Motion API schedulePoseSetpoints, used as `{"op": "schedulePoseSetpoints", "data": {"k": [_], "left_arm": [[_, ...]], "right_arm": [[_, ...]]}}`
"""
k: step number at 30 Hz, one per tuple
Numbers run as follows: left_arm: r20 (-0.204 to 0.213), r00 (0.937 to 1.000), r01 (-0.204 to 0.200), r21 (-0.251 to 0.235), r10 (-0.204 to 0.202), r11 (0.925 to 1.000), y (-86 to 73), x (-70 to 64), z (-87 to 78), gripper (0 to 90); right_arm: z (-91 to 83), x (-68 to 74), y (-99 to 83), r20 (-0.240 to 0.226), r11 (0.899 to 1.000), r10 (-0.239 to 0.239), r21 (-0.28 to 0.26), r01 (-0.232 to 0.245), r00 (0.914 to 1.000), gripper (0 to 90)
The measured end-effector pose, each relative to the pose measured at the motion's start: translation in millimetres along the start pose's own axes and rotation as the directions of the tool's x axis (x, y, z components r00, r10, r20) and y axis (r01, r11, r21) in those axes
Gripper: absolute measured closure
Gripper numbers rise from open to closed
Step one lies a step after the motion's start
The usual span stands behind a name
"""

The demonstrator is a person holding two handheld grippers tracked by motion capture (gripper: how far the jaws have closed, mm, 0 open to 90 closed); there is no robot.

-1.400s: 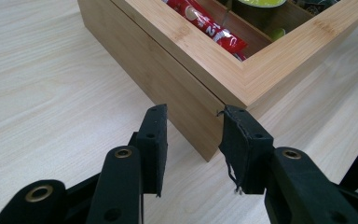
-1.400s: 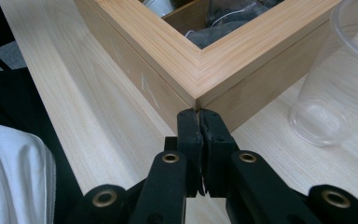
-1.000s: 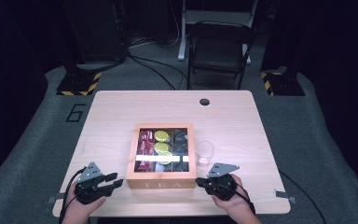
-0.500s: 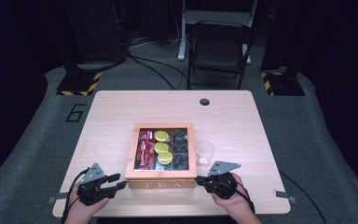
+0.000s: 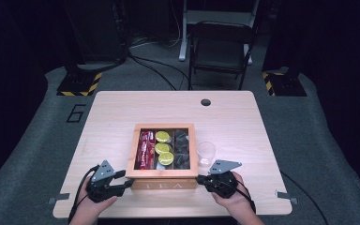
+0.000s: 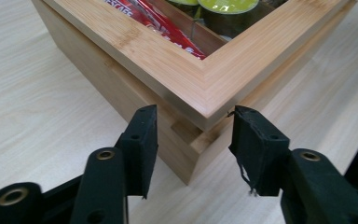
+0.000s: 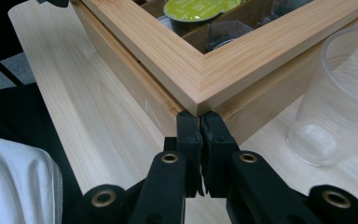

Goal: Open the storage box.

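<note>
The wooden tea box (image 5: 163, 180) stands on the counter (image 5: 243, 117) between both grippers. The left hand-held gripper (image 6: 193, 140) has its jaws apart around one near corner; the right hand-held gripper (image 7: 200, 140) has its jaws together, touching the other corner.

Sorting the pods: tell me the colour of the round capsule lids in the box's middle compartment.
Yellow-green. The capsule lids lie in the wooden box; the right gripper view shows the colour best.

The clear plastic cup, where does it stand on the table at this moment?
In the high view the clear plastic cup stands upright on the table, just right of the wooden tea box and beyond the right gripper.
</note>
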State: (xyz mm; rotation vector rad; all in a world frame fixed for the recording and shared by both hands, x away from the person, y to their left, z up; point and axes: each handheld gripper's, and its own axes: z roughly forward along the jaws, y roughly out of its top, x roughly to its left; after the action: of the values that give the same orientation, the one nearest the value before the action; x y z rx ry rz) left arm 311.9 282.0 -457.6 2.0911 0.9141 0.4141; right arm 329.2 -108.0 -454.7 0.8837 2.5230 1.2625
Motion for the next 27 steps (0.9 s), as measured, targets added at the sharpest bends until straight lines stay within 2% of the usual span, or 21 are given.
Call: {"op": "schedulePoseSetpoints", "data": {"k": [3,4,8,11,16,22,25,26,27], "left_arm": [[-0.006,0.9999,0.011,-0.008,-0.011,0.9999,3.5,3.0,0.2,47.3],[-0.008,0.9998,0.016,-0.019,-0.016,0.9997,4.5,2.2,0.6,47.3],[-0.023,0.9997,-0.005,-0.041,0.005,0.9991,9.2,1.3,-1.7,47.3],[-0.026,0.9995,-0.018,-0.06,0.017,0.998,13.6,-0.3,-3.7,47.3],[-0.018,0.9998,0.002,-0.073,-0.003,0.9973,19.2,1.7,-4.7,47.1],[-0.018,0.9998,0.006,-0.071,-0.007,0.9974,22.8,2.4,-4.8,47.1],[-0.033,0.9993,0.013,-0.08,-0.015,0.9967,23.9,1.4,-5.5,47.0],[-0.04,0.999,0.015,-0.088,-0.018,0.9961,24.6,1.2,-6.3,46.8],[-0.043,0.9987,0.021,-0.096,-0.025,0.9951,25.3,1.0,-7.0,46.7]], "right_arm": [[-1.1,-1.0,2.3,-0.009,1.0,-0.009,0.0,0.009,0.9999,86.8],[-2.1,-0.3,3.3,-0.005,1.0,0.004,0.001,-0.004,1.0,86.7],[-5.4,-1.7,7.1,-0.014,1.0,-0.002,-0.018,0.002,0.9999,86.2],[-6.7,-1.1,10.8,-0.002,0.999,0.009,-0.039,-0.009,1.0,84.4],[-8.8,-2.3,16.8,0.003,0.998,0.001,-0.064,-0.001,1.0,80.8],[-10.2,-2.4,20.7,0.026,0.997,0.001,-0.078,0.001,0.9997,70.9],[-10.2,-2.1,22.4,0.052,0.997,-0.007,-0.082,0.011,0.9986,65.0],[-10.7,-1.5,23.2,0.057,0.997,0.003,-0.078,0.002,0.9984,64.4],[-11.6,-2.0,24.3,0.063,0.997,-0.009,-0.081,0.014,0.998,63.1]]}}
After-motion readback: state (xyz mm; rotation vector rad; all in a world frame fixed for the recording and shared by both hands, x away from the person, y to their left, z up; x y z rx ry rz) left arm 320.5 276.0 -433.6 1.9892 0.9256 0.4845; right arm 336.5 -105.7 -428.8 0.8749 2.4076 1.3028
